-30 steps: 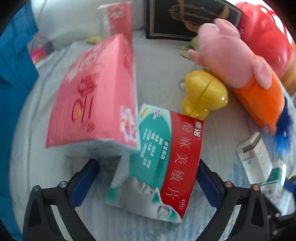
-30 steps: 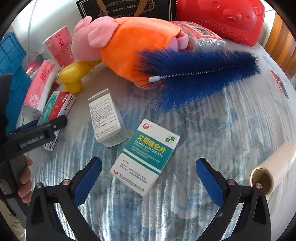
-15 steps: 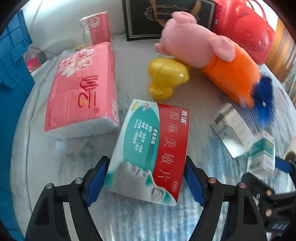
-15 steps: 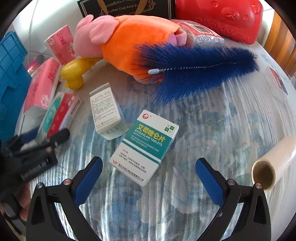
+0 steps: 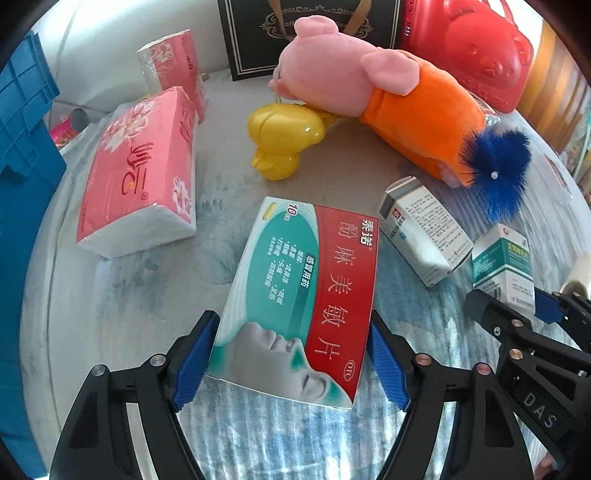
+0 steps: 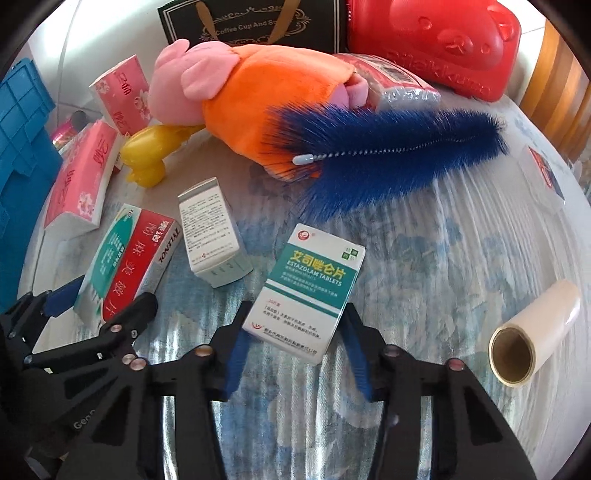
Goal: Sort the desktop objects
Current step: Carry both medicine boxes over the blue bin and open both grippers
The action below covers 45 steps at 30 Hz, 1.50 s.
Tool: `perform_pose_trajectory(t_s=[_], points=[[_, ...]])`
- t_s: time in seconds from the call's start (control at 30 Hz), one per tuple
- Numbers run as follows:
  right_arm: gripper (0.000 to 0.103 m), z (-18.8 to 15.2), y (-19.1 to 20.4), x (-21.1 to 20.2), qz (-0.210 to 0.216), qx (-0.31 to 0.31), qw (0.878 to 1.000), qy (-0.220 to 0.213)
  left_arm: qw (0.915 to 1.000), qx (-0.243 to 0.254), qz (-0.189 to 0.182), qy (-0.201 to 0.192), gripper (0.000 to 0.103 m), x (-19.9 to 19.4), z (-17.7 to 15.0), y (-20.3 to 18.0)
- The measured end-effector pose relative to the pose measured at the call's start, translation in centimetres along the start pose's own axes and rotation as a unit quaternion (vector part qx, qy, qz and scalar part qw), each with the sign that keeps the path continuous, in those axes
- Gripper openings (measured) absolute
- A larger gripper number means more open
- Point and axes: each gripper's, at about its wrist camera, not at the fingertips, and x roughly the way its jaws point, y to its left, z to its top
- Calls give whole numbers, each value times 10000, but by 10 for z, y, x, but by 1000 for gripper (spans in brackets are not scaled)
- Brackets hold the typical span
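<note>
My left gripper [image 5: 291,354] is shut on a red and teal Tylenol medicine box [image 5: 299,295], its blue pads against both long sides; the box also shows in the right wrist view [image 6: 125,266]. My right gripper [image 6: 295,354] has closed on the near end of a white and green Estazolam tablet box [image 6: 310,288], which appears in the left wrist view [image 5: 502,266] too. A third white medicine box [image 6: 210,232] lies between the two boxes.
A pink and orange plush pig [image 6: 258,88], a blue bottle brush [image 6: 388,155], a yellow duck toy [image 5: 284,140], pink tissue packs [image 5: 140,177], a film roll [image 6: 532,332], a red case [image 6: 436,44] and a black bag [image 6: 255,22] crowd the table. A blue crate [image 5: 22,155] stands at the left.
Both grippers closed in. The left went from wide open to gripping the Tylenol box. The right moved forward and closed from wide open onto the Estazolam box.
</note>
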Motion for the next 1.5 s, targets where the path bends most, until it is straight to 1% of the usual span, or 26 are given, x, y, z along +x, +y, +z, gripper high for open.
perform_pose_trajectory(t_s=[0.07,0.17,0.27,0.37,0.47,0.57,0.63,0.7,0.8,1.03,1.17,1.3,1.37,1.5], points=[[44,-4,0,-3,-18,-18,10000,-28,10000,50,14,-62,78,1,5,-2],[41,-9,1,-11,-23,-74,9999,-91,9998,5,41,-205,78,-12,6,-5],[39,-13,1,-28,33,-141,9996,-237,9992,-80,54,-382,78,-30,7,-8],[37,-7,6,-55,107,-224,9987,-437,9981,-147,99,-589,78,-56,4,-10],[37,18,13,-70,210,-341,9970,-657,9962,-226,164,-831,78,-76,7,-2],[37,22,22,-87,295,-490,9947,-860,9933,-326,249,-1082,78,-96,8,6],[37,26,20,-101,346,-595,9927,-990,9914,-377,312,-1212,78,-111,3,8],[37,19,26,-122,418,-716,9898,-1158,9893,-427,358,-1345,78,-122,4,19],[37,22,29,-144,516,-892,9849,-1392,9852,-524,468,-1560,78,-143,1,24],[37,20,62,-196,776,-1361,9695,-1883,9772,-745,705,-1859,78,-199,-31,56],[37,22,88,-222,926,-1665,9593,-2087,9706,-915,890,-2041,78,-228,-44,76],[37,26,116,-252,1144,-1892,9455,-2391,9602,-1111,1111,-2311,78,-262,-50,100],[37,27,135,-269,1257,-2022,9365,-2574,9538,-1204,1240,-2457,78,-281,-54,115],[37,28,178,-295,1540,-2247,9195,-2834,9384,-1433,1538,-2743,78,-315,-59,149]])
